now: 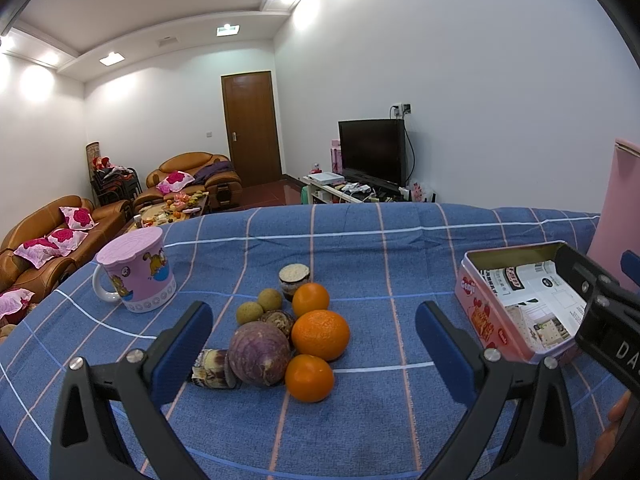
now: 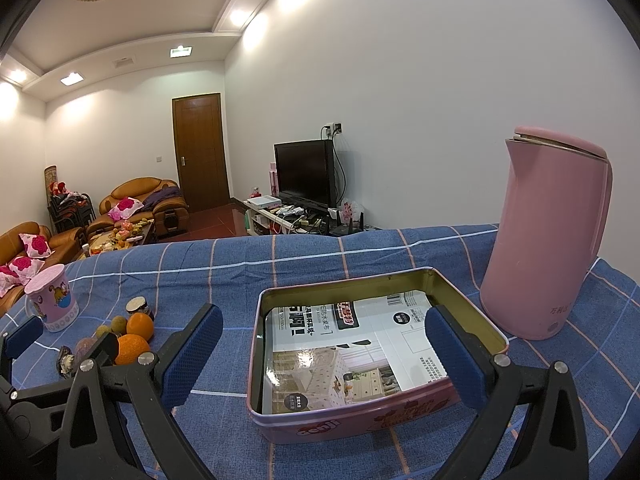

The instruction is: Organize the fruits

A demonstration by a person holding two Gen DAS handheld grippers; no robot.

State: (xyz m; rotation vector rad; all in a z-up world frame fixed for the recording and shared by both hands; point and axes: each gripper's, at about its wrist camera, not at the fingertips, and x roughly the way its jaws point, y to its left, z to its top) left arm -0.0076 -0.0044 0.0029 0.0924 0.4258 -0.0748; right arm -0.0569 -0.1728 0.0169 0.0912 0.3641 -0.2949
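Observation:
A pile of fruit lies on the blue checked tablecloth (image 1: 360, 248): a big orange (image 1: 320, 335), two smaller oranges (image 1: 309, 378) (image 1: 310, 299), a purple round fruit (image 1: 259, 353), two small brownish-green fruits (image 1: 256, 306) and cut pieces. My left gripper (image 1: 314, 346) stands open just in front of the pile, nothing between its fingers. A pink tin (image 2: 372, 364), open and lined with printed paper, sits to the right. Over its near edge hovers my right gripper (image 2: 326, 354), open and empty. The fruit pile (image 2: 128, 338) shows at the left of the right wrist view.
A pink lidded mug (image 1: 136, 274) stands left of the fruit. A tall pink kettle (image 2: 548, 236) stands behind the tin at the right. A small dark jar (image 1: 294, 278) sits behind the pile. Sofas, a door and a TV lie beyond the table's far edge.

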